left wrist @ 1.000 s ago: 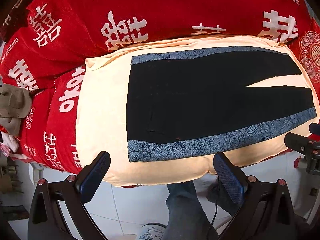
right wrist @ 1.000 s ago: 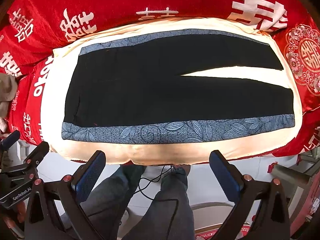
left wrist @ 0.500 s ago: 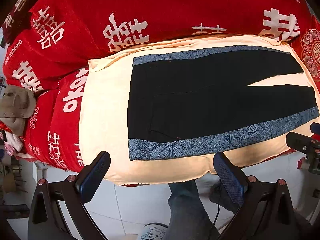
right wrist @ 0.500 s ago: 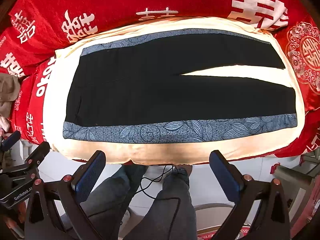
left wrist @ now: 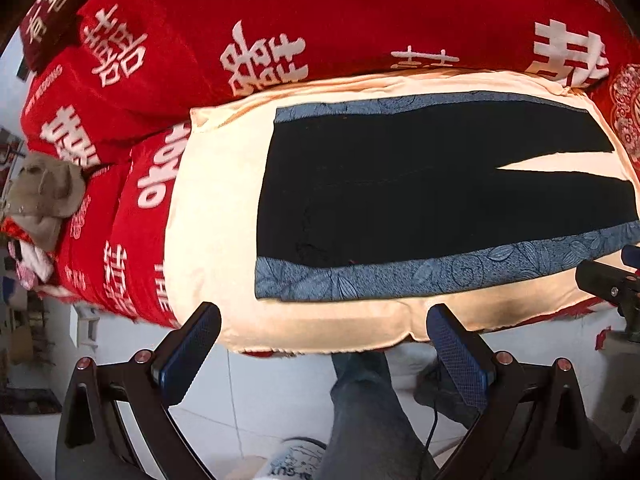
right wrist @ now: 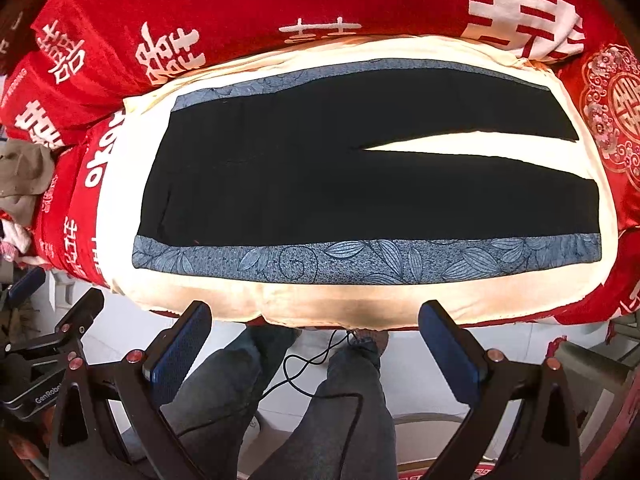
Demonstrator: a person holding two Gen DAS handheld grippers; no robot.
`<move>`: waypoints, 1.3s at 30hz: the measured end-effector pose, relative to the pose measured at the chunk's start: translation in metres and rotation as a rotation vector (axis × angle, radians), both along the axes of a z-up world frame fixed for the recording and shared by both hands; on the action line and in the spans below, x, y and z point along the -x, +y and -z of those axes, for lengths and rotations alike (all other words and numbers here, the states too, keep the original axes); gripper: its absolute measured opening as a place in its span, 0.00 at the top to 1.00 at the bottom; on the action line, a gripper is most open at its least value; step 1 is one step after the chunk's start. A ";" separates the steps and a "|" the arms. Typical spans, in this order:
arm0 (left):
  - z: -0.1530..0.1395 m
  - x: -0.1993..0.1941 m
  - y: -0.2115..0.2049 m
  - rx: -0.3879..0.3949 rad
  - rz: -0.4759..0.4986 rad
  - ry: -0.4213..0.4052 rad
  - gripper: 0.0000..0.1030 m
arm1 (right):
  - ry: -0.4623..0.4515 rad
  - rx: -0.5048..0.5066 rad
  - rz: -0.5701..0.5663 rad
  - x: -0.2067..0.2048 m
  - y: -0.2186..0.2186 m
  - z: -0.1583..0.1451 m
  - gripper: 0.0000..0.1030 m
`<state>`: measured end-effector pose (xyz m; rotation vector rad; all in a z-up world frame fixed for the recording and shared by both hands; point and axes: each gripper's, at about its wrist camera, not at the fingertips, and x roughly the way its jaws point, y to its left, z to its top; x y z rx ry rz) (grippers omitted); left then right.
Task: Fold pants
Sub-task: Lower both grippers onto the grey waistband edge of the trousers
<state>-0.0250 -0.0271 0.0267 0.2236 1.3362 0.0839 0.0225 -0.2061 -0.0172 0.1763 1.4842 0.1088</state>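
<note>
Black pants point(left wrist: 400, 192) point(right wrist: 340, 176) with blue leaf-patterned side stripes lie flat on a cream cushion point(left wrist: 212, 208) point(right wrist: 320, 300). The waistband is to the left and the two legs spread apart to the right. My left gripper point(left wrist: 322, 328) hangs open off the cushion's front edge, below the waist end. My right gripper point(right wrist: 316, 322) is open too, in front of the near leg's striped edge point(right wrist: 360, 260). Neither touches the fabric. Part of the right gripper shows at the right edge of the left wrist view, and the left gripper's body at the left edge of the right wrist view.
Red bedding with white lettering point(left wrist: 360, 20) point(right wrist: 280, 8) surrounds the cushion behind and at both sides. A grey-brown cloth bundle point(left wrist: 44, 200) sits at the far left. A person's legs in grey trousers point(right wrist: 340, 400) and a black cable point(right wrist: 312, 360) are over the white tile floor below.
Both views have shifted slightly: the pants appear a little further right in the left wrist view and a little lower in the right wrist view. Both grippers stay open, and the pants lie as before.
</note>
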 end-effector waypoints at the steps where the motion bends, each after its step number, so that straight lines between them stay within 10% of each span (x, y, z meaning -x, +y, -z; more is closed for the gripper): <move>1: 0.001 0.002 0.000 0.011 -0.016 0.007 0.00 | 0.000 -0.004 -0.004 0.001 -0.002 0.000 0.00; 20: 0.036 -0.001 0.035 0.158 -0.170 0.053 0.00 | 0.047 -0.297 0.073 0.003 -0.034 0.016 0.00; 25: 0.085 -0.008 0.068 0.273 -0.211 0.058 0.00 | 0.113 -0.531 0.193 0.003 -0.023 0.067 0.01; 30: 0.142 -0.005 0.099 0.430 -0.282 0.072 0.00 | 0.224 -0.758 0.234 0.007 0.017 0.152 0.43; 39: 0.197 -0.008 0.119 0.592 -0.341 0.050 0.00 | 0.233 -0.861 0.330 0.009 0.067 0.252 0.43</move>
